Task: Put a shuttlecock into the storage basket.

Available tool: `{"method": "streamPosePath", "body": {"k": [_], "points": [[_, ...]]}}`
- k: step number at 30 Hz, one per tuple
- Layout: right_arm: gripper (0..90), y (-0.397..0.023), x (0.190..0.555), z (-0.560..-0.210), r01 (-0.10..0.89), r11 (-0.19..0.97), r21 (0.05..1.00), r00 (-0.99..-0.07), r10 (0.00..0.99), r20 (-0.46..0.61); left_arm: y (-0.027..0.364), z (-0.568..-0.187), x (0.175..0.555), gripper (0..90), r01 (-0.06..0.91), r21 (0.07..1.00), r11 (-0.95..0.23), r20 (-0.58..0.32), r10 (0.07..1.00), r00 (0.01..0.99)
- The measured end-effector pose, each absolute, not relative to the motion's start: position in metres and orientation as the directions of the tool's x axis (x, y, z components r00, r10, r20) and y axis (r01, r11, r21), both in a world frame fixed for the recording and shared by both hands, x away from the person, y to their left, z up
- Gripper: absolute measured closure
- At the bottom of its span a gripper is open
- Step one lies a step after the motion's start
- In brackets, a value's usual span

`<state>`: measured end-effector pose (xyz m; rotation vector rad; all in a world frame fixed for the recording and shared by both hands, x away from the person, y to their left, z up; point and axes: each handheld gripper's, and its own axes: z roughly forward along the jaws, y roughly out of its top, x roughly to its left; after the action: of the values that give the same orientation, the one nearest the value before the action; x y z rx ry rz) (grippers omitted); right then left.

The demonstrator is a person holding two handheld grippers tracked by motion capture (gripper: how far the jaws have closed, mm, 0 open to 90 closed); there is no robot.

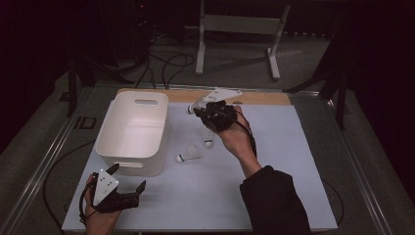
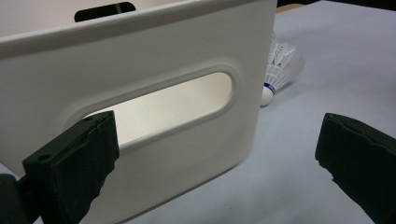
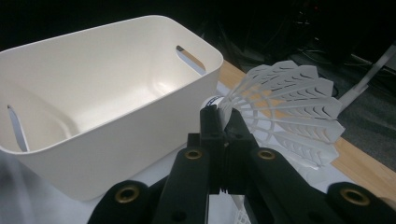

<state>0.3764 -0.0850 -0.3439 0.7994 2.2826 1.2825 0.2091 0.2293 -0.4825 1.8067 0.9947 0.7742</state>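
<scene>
My right gripper [image 1: 198, 110] hovers above the table just right of the white bin [image 1: 110, 142], and it is shut on a white shuttlecock [image 1: 190, 109]. In the right gripper view its jaws [image 3: 223, 120] pinch the shuttlecock [image 3: 285, 105] near the cork, the feather skirt fanning out to the right, with the bin [image 3: 93, 140] lying empty beyond. Two more shuttlecocks lie on the mat, one [image 1: 189, 154] beside the bin and one [image 1: 208, 138] under my right hand. My left gripper [image 1: 128, 177] stands open at the bin's near wall [image 2: 154, 56], holding nothing.
A light mat [image 1: 274, 161] covers the table, with a wooden strip [image 1: 264, 98] along its far edge. Past the bin's corner in the left gripper view lies a shuttlecock [image 2: 280, 70]. Cables and a metal stand [image 1: 237, 24] occupy the dark floor behind.
</scene>
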Motion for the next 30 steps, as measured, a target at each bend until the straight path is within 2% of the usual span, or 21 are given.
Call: {"method": "streamPosePath", "body": {"k": [30], "points": [[89.4, -0.064, 0.384, -0.342, 0.273, 0.38, 0.884, -0.782, 0.623, -0.027, 0.23, -0.483, 0.209, 0.0, 0.305, 0.914, -0.268, 0.096, 0.873, 0.479]]}}
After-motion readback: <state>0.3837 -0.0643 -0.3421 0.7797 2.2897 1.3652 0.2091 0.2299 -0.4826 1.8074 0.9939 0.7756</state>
